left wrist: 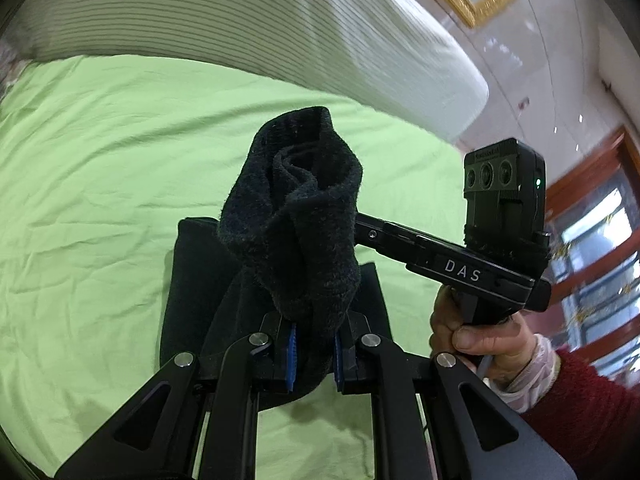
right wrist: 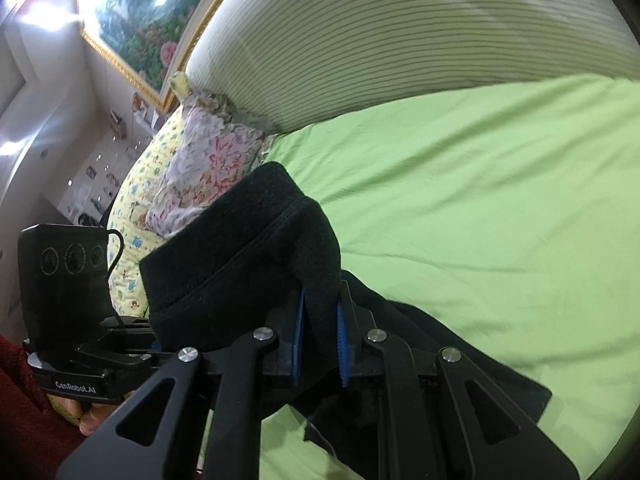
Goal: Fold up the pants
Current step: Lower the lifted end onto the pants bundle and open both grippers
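Grippers are clenching black pants [left wrist: 292, 216] above a green bedsheet [left wrist: 100, 140]: the left gripper [left wrist: 314, 350] is pinching one bunched fold, the right gripper [right wrist: 320, 342] a hemmed edge, the rest trailing onto the sheet, a striped quilt [right wrist: 400, 40] lying beyond.

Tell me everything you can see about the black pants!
The black pants look soft and fuzzy, like fleece. They are bunched up and lifted, not yet folded flat. The left gripper pinches one bunch between its blue pads, and the right gripper pinches another bunch with a stitched hem showing. The rest of the cloth hangs down onto the green bedsheet. They are plain black with no pattern.
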A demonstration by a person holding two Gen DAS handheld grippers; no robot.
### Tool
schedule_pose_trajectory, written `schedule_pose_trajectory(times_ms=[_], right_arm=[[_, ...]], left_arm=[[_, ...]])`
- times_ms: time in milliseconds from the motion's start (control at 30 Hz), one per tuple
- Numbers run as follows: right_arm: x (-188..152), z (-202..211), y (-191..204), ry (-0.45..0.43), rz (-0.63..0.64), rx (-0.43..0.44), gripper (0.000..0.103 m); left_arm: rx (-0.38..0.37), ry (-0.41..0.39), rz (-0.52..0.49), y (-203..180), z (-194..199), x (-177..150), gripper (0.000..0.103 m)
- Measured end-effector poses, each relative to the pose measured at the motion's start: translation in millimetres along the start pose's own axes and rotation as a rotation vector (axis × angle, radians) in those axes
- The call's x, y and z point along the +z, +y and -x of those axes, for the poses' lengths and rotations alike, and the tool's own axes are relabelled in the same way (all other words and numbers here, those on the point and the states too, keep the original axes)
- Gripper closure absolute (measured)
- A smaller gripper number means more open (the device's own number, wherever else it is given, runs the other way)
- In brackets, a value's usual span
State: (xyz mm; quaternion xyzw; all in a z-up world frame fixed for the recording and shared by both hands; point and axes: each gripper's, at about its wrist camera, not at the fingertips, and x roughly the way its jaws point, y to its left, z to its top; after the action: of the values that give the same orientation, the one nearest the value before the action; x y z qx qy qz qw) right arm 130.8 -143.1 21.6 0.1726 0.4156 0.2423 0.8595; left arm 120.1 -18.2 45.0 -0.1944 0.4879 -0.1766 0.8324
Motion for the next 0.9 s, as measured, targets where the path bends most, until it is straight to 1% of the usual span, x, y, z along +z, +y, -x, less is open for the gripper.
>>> schedule_pose_trajectory(times_ms=[133,200,233,267,367,467,533,567,633,667,733,767,833,900], right_arm=[[-13.5,3.9,-16.6,-0.006,-0.057,-0.005,0.087],[-20.2,4.9,-26.7,-0.003,-0.088,-0.017,0.085],[-21.4,4.7,-31.2,0.004,-0.106,-0.015,0.082],[-24.1,5.8,-37.6,0.009,-0.132,-0.023,0.080],[-30.8,12.6,-47.4,-0.002,-0.147,-0.054,0.079],[-36.8,20.4,-56.2,-0.013,-0.172,-0.090,0.079],[-40.4,30.9,-64.4,-0.037,-0.202,-0.103,0.079],[-41.9,35.5,-67.8,-0.046,-0.216,-0.113,0.079],[-46.1,45.1,-73.5,-0.066,-0.239,-0.130,0.079],[-48.2,48.6,-75.6,-0.071,-0.249,-0.144,0.079],[-53.8,57.3,-81.1,-0.084,-0.271,-0.174,0.079],[-56.4,60.6,-83.7,-0.090,-0.286,-0.184,0.079],[-62.9,68.5,-87.8,-0.098,-0.314,-0.218,0.077],[-69.5,76.9,-89.1,-0.109,-0.341,-0.244,0.072]], left_arm=[[0.045,0.027,-0.067,-10.7,-24.0,-4.9,0.091],[0.069,0.039,-0.101,-18.4,-35.4,-7.5,0.091],[0.082,0.047,-0.119,-22.7,-41.5,-9.1,0.091],[0.086,0.051,-0.130,-26.5,-45.3,-10.8,0.091],[0.098,0.063,-0.172,-37.7,-59.1,-13.4,0.089],[0.101,0.082,-0.199,-47.2,-71.9,-12.3,0.084],[0.100,0.099,-0.220,-48.7,-80.0,-17.9,0.077],[0.101,0.103,-0.233,-52.1,-84.6,-18.8,0.075],[0.115,0.111,-0.265,-59.6,-94.5,-21.7,0.066],[0.113,0.116,-0.275,-61.6,-97.7,-22.6,0.064],[0.108,0.129,-0.296,-67.4,-104.3,-25.6,0.056],[0.101,0.138,-0.304,-70.0,-106.0,-26.1,0.053],[0.081,0.144,-0.315,-73.4,-106.2,-26.6,0.046],[0.060,0.151,-0.319,-75.4,-103.1,-24.9,0.041]])
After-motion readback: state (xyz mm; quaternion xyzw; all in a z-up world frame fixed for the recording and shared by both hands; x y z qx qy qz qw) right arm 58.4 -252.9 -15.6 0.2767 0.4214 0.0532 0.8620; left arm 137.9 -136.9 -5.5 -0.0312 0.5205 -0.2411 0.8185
